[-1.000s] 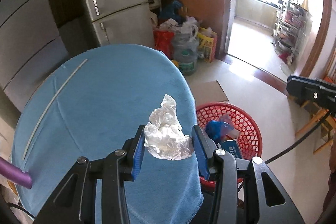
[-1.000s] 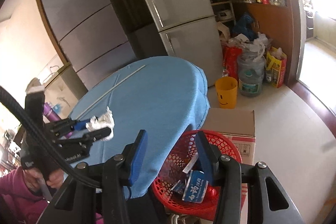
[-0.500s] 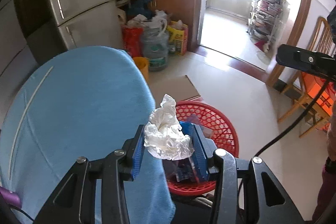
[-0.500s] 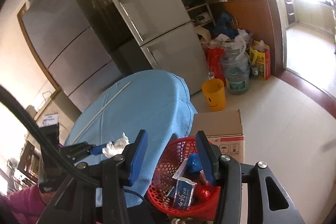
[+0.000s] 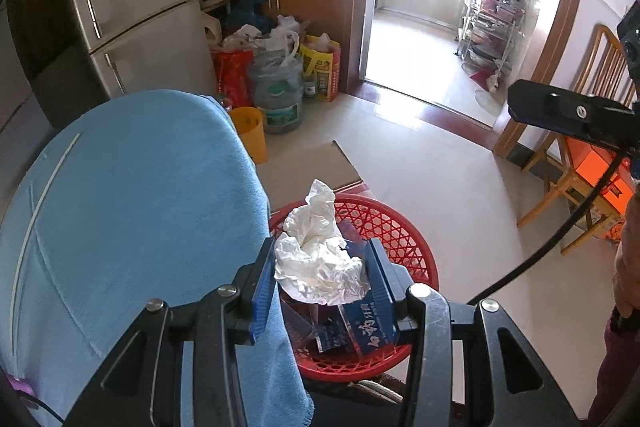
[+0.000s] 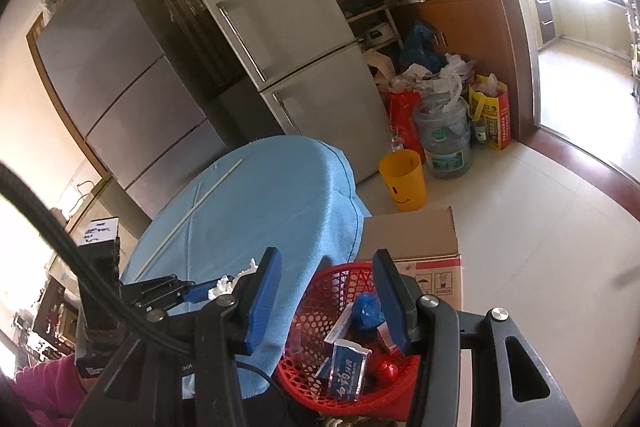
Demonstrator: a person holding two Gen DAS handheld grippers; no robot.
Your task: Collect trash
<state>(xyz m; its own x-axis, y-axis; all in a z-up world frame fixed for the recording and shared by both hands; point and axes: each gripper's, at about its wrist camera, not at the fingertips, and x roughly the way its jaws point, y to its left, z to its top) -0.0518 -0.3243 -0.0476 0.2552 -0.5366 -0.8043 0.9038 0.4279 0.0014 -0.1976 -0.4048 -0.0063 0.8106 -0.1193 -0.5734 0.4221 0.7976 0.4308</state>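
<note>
Tissue (image 5: 320,259) now over basket (image 5: 400,239).

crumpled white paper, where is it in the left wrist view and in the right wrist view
Left wrist view: the crumpled white paper sits low in the centre, pinched in the left gripper, over the red basket.
Right wrist view: only a white scrap of it shows at lower left, at the tip of the left gripper, above the blue tablecloth.
Shared landmark: the yellow smiley bin beside the table.
</note>
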